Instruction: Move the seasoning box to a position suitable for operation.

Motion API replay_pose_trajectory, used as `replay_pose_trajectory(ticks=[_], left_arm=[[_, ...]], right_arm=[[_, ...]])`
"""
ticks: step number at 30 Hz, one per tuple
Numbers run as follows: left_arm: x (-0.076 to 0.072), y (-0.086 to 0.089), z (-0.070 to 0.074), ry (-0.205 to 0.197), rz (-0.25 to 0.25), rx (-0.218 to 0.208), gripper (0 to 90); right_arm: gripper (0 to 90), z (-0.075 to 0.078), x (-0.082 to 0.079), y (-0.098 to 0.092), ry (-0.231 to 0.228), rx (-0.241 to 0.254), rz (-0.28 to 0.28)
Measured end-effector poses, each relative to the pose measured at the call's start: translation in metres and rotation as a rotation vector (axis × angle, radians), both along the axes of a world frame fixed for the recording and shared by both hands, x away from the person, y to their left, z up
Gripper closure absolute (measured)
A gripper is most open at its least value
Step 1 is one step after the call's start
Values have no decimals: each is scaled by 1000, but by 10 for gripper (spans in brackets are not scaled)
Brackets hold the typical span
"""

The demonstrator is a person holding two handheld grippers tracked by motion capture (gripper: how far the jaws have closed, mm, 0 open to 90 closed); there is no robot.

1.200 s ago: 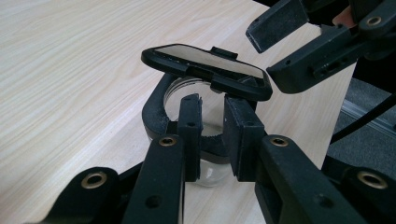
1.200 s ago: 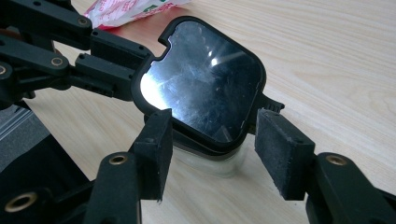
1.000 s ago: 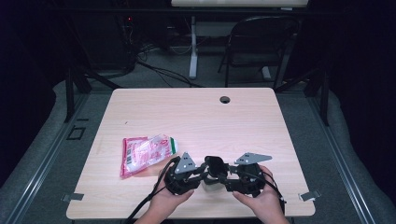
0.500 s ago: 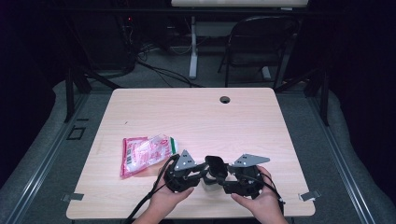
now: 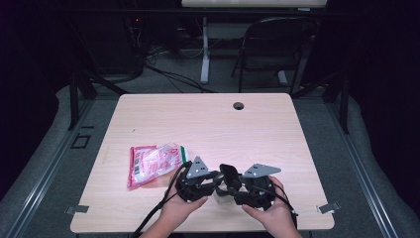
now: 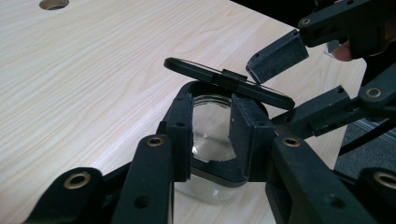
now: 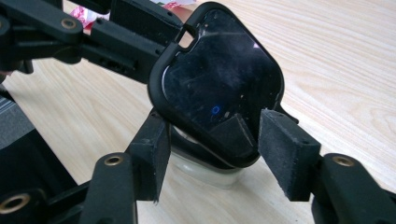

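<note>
While the left gripper (image 6: 210,135) clamps the black collar of a small clear glass jar (image 6: 211,140) near the table's front edge, the hinged black flip lid (image 6: 229,81) stands half raised above the mouth. The right gripper (image 7: 208,154) sits just beside it with jaws spread either side of the lid, gripping nothing; one jaw's pad touches the lid edge in the left gripper view. To do this well, probably: keep the left squeeze firm so the jar stays planted on the light wood table (image 5: 208,124), push the lid by its rim, not the hinge. Farther left, a red-and-white plastic packet (image 5: 153,162) lies flat, well apart.
</note>
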State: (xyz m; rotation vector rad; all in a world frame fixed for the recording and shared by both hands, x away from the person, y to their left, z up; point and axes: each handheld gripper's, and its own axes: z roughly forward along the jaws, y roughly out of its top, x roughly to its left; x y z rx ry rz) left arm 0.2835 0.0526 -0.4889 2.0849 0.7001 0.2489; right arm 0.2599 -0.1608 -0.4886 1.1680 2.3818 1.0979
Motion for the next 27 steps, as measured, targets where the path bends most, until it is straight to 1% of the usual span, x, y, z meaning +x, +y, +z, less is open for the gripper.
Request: replay_pose_trajectory(ticks=[2, 3, 4, 5, 6, 7, 8, 12, 13, 14, 15, 19, 20, 23, 25, 27], left_arm=[[0, 0, 0, -1, 0, 2, 687], [2, -1, -2, -5, 8, 5, 658], [2, -1, -3, -9, 15, 9, 642], [4, -1, -4, -12, 21, 12, 627], [4, -1, -4, -12, 21, 12, 614], [5, -1, -5, -14, 27, 14, 614], [7, -1, -7, -9, 36, 24, 600], [13, -1, -12, -5, 59, 35, 566], [14, -1, -13, -4, 60, 40, 565], [15, -1, -14, -3, 63, 43, 565], [16, -2, -15, 1, 63, 50, 564], [18, -3, -19, 10, 63, 66, 575], [19, -4, -22, 15, 65, 72, 585], [19, -5, -25, 25, 58, 83, 626], [19, -5, -27, 29, 53, 79, 655], [19, -5, -28, 27, 55, 76, 653]], right_arm=[[440, 0, 0, 0, -1, 2, 1], [441, -5, 2, 2, -54, 72, -10], [443, -8, 3, 3, -73, 112, -19], [446, -7, 3, 2, -56, 104, -8], [446, -7, 3, 2, -56, 104, -8], [447, 0, 1, -2, 6, 18, -5], [447, 0, 1, -2, 6, 19, -6], [447, 0, 1, -2, 3, 20, -7], [447, -4, 2, -1, -23, 86, 14], [447, -5, 3, -1, -25, 91, 16], [447, 0, 1, -2, 1, 18, -8], [447, 0, 1, -2, 3, 17, -7], [447, 0, 1, -2, 2, 19, -7], [456, 0, 1, -2, 1, 15, -7], [462, -1, 1, -2, -5, 16, -8], [465, -1, 1, -3, -4, 17, -9]])
